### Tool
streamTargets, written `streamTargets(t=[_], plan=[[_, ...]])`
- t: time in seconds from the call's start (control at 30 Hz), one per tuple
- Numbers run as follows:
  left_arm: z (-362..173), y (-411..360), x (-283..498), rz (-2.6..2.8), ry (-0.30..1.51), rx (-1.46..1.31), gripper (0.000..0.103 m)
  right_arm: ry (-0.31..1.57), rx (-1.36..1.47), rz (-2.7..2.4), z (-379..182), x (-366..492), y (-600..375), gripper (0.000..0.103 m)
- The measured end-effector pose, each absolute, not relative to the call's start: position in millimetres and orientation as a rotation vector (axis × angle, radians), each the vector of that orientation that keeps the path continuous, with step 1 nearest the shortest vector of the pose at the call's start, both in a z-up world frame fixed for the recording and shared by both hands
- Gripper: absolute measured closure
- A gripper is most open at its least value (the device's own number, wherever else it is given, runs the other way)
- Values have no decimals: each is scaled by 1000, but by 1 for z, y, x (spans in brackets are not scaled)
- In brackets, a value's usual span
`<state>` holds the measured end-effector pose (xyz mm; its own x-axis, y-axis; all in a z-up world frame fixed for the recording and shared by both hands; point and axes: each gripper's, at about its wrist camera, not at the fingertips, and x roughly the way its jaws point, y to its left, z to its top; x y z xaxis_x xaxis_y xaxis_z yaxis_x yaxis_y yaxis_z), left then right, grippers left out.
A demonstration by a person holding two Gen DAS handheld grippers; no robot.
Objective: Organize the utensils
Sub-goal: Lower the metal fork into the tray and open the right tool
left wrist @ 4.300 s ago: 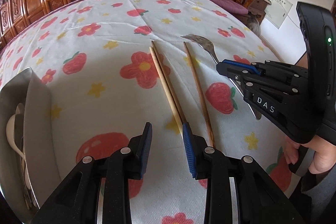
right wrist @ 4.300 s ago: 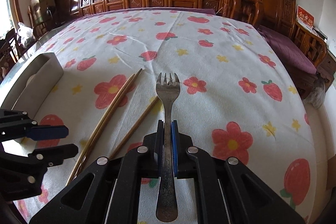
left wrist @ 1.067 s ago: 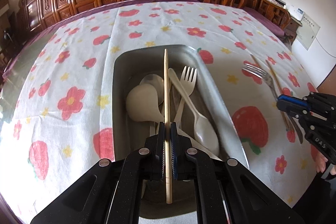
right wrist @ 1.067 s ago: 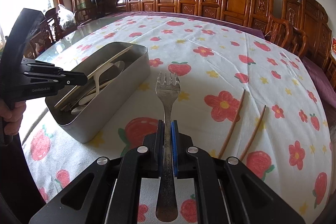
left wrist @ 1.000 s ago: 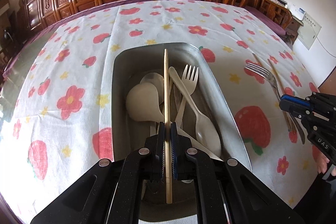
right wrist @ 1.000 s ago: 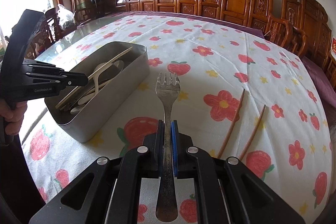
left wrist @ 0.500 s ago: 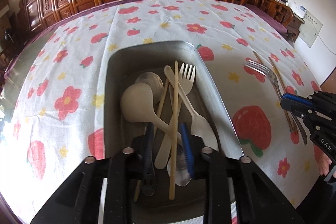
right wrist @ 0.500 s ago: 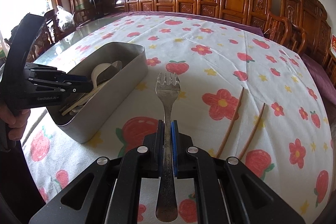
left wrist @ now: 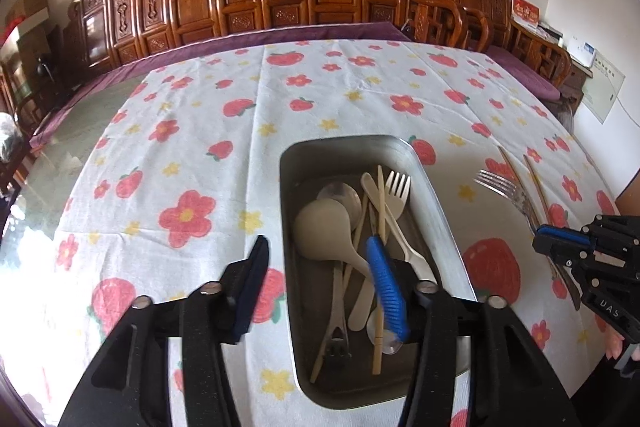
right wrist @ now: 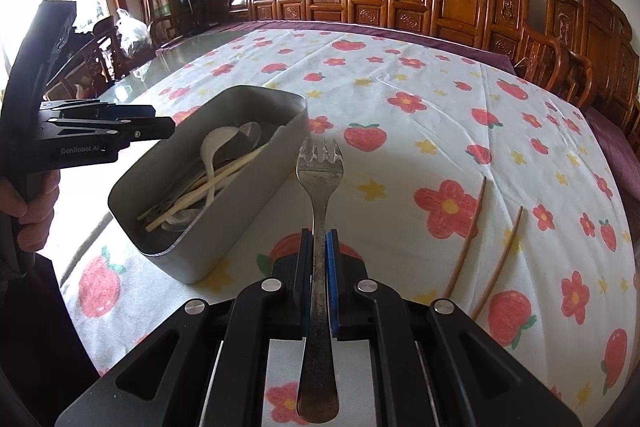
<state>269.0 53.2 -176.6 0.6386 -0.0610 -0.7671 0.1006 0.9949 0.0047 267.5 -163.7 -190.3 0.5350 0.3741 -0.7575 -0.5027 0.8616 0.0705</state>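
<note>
Above the grey metal box [left wrist: 440, 211], your left hand-held gripper [left wrist: 316, 283] has just been opening, empty; your right hand-held gripper [right wrist: 319, 267], clenching the tarnished steel fork [right wrist: 319, 163], could knock the rim.

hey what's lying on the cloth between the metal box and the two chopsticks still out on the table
Nothing lies there: the right wrist view shows bare cloth between box and chopsticks. Only the fork, clamped in the right gripper, hangs above it.
</note>
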Motion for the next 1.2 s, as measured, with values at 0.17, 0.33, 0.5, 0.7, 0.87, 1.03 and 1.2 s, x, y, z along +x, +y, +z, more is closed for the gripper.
streamTargets(t=[0.17,0.33,0.5,0.7,0.87,1.03,1.2], plan=[[-166,66,265,-73,846,26,49,849,-172,547,-179,265,-144,95],[-159,82,262,-49,819,3,27,835,-180,563,-166,265,-123,95],[-156,98,259,-32,815,-18,25,833,-181,577,-159,267,-103,95],[-154,123,259,-3,817,-66,22,845,-154,588,-158,278,-76,95],[-152,134,258,6,812,-90,22,866,-110,583,-163,292,-58,95],[-152,141,259,21,812,-99,22,900,-61,581,-173,304,-42,95],[-153,143,259,25,812,-101,22,955,1,562,-189,316,-32,95]])
